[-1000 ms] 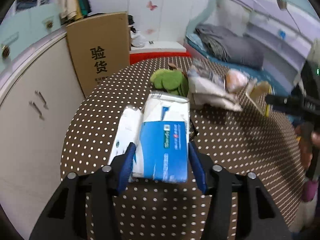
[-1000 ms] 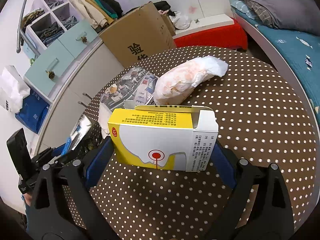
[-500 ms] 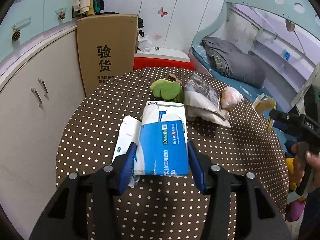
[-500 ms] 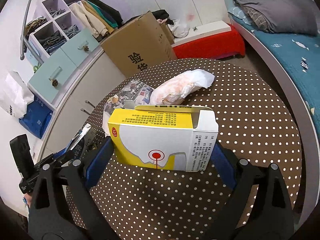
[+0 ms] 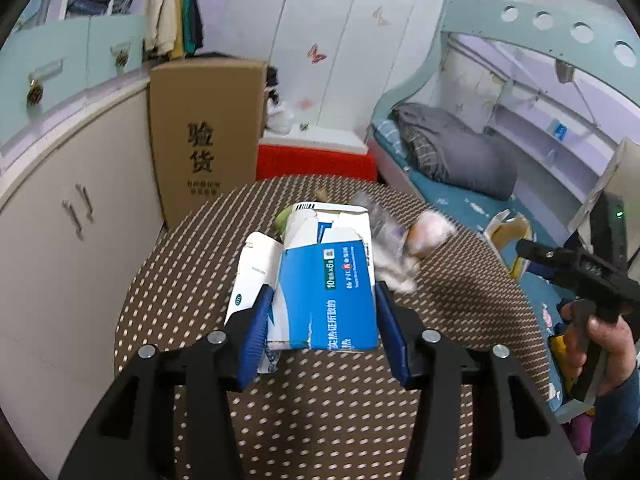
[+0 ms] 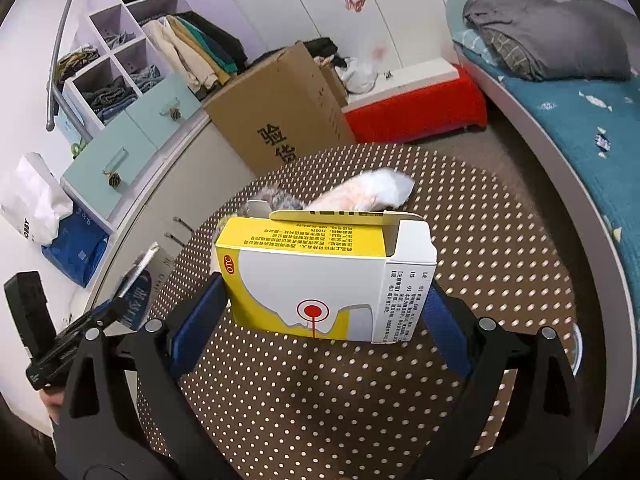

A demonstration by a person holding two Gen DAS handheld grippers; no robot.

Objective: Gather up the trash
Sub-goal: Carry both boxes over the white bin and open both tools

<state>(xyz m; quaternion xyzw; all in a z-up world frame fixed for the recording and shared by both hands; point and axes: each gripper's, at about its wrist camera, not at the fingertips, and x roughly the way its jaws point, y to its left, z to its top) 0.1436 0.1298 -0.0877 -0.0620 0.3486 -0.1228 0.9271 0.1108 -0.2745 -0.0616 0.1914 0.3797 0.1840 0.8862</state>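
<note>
With the left gripper (image 5: 324, 320) clamped on the blue-and-white carton (image 5: 326, 288) and the right gripper (image 6: 324, 312) clamped on the yellow-and-white carton (image 6: 320, 276), both loads should be carried level and clear above the dotted table (image 6: 480, 264), with steady pad pressure so the thin card neither slips nor collapses. Both cartons are opened medicine boxes; the blue one is torn at its top flap. A crumpled wrapper (image 6: 368, 194) remains on the table beyond them.
</note>
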